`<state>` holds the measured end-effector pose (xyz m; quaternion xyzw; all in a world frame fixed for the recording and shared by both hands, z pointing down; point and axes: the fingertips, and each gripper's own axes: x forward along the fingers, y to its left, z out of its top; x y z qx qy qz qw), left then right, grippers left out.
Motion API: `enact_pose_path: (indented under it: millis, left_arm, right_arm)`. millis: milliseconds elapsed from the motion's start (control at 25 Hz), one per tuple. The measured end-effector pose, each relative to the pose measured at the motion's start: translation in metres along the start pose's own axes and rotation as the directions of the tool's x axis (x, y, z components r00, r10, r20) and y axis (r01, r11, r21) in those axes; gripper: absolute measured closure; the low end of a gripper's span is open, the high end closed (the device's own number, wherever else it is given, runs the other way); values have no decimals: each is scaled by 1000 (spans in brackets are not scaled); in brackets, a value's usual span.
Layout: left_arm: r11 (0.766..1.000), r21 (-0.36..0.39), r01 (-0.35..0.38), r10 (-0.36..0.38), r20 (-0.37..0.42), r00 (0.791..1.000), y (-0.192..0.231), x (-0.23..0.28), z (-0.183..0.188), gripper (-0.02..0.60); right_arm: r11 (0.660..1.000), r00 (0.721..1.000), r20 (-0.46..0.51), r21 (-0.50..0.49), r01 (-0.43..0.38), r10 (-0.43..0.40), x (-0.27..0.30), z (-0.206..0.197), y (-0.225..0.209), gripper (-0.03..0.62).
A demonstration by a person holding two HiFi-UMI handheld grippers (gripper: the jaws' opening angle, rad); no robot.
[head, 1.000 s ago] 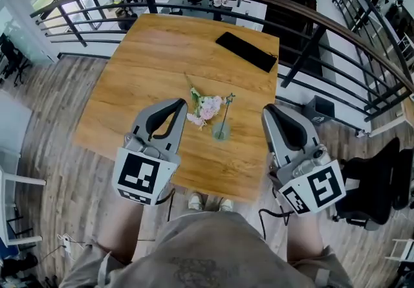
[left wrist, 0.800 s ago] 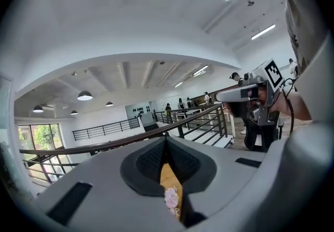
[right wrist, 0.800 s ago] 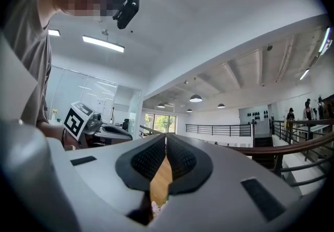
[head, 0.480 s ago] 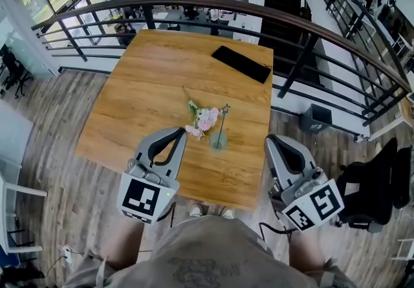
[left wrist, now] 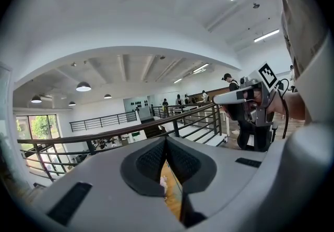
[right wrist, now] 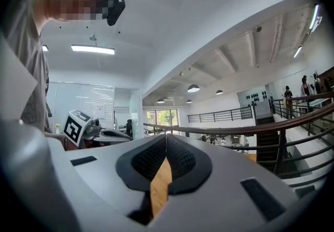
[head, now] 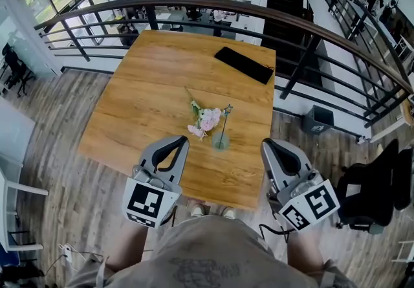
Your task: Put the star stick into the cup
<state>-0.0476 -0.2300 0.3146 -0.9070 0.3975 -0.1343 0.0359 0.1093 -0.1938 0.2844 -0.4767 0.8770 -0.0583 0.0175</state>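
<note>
left gripper point(head: 176, 142) fingers closed, empty | right gripper point(head: 270, 146) fingers closed, empty (at table point(head: 139, 86) edge) | cup point(head: 220, 143) between them

**Grey shells, marker cubes, a taupe shirt**

The left gripper point(head: 176, 144) and the right gripper point(head: 270, 148) share smooth pale-grey shells that taper to rounded jaws. The jaws are lined with black dimpled pads point(left wrist: 151, 160), and small black rectangular insets are set into the shells. At the rear of each gripper sits a white cube point(head: 147, 201) bearing black square markers. A thin black cable point(head: 265, 231) trails from the right gripper. The person wears a grey-brown short-sleeved shirt point(head: 200, 257) with a faint chest print, and light shoes point(head: 195, 210).
</note>
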Motion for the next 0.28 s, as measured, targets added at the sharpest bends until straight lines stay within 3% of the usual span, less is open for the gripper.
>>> enact_pose_path:
  millis: [280]
  left_arm:
    - [1000,-14,0,0,4,1000,0,-2,-4,565]
  right_arm:
    - [1000,1000,-7,-13,-6,6,2,-3,5,563]
